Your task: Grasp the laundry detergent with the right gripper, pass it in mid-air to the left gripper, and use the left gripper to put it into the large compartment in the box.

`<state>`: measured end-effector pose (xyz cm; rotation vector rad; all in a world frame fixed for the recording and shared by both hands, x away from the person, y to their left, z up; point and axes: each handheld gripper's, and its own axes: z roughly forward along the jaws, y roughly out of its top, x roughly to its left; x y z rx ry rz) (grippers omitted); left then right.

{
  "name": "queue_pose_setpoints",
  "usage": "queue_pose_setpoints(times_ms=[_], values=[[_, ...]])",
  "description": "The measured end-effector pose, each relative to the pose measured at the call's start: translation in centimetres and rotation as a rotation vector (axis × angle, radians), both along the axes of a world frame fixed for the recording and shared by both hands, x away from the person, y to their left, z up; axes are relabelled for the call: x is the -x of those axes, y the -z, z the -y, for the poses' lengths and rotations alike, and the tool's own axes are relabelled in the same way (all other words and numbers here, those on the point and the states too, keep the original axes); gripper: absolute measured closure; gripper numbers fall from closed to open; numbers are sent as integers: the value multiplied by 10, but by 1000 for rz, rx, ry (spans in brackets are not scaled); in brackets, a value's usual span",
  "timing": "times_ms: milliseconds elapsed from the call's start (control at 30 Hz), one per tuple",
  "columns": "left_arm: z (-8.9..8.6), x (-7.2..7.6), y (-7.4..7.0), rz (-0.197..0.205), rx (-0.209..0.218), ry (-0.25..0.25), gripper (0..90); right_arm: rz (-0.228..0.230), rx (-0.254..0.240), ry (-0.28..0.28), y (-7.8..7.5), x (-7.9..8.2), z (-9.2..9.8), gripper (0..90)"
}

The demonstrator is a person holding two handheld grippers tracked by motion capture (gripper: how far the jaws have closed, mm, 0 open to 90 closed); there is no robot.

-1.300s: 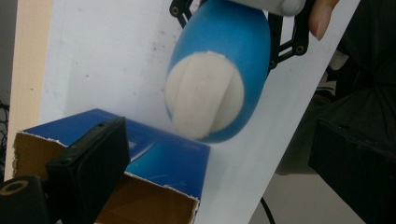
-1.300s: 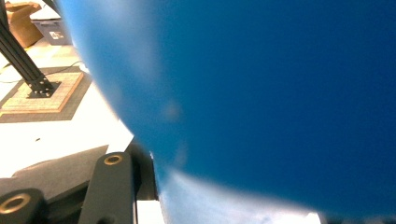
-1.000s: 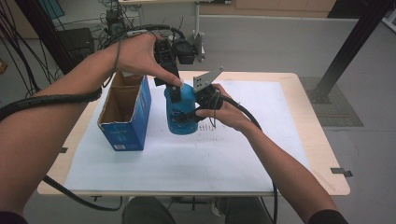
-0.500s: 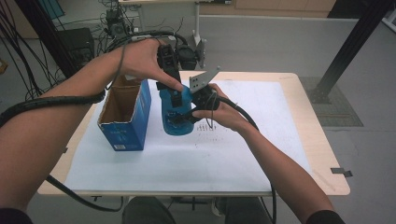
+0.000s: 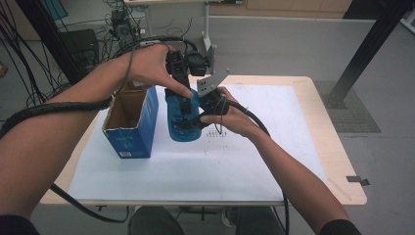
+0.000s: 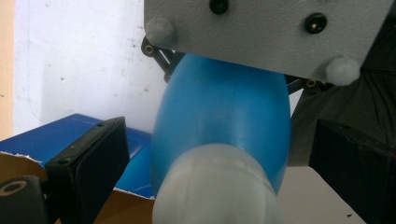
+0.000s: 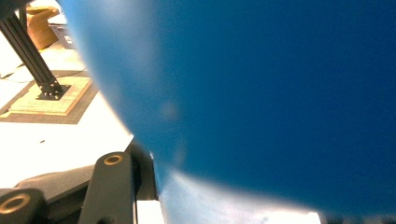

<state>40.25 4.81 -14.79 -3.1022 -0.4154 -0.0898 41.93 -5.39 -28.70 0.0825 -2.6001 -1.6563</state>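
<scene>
A blue bottle [image 5: 182, 120] stands upright near the middle of the bench [image 5: 293, 161], on the white sheet [image 5: 195, 166] that covers most of it. An open blue carton [image 5: 131, 120] stands just beside the bottle at its nine o'clock.

The right claw [image 5: 193, 120] comes in from the bottle's three o'clock and is clenched on the bottle's body; in the right gripper view the blue wall [image 7: 261, 93] sits pressed right up against the camera.

The left claw [image 5: 182, 100] reaches down from twelve o'clock over the bottle's top. In the left gripper view its jaws stand on either side of the bottle's pale cap [image 6: 217, 186], clear of it, so this claw is released. The right claw's grey plate [image 6: 266, 32] shows beyond the bottle there.
</scene>
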Motion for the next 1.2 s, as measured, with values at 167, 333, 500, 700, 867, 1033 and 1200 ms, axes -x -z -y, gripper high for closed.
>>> queue_pose_setpoints(times_ms=[167, 333, 500, 700, 867, 1033, 1200], values=[[1, 1, 1, -2, -5, 3, 54, -6, -4, -2, -2, 1, 0, 435], [1, 2, 1, -1, -4, 3, 54, -8, -5, -2, -3, 1, 0, 435], [2, 2, -1, -1, -2, 6, 54, -7, -6, -1, -4, 1, 1, 435], [2, 2, 0, 0, -1, 7, 54, -5, -6, 0, -4, 1, 2, 435], [2, 3, 0, -2, 7, 10, 54, -7, -7, 1, -5, 1, 2, 435], [0, 3, 0, -1, 5, 13, 55, -5, -6, 2, -5, 1, 2, 435], [-1, 4, 0, 2, 12, 12, 55, -5, -3, 5, -5, 2, 3, 435]])
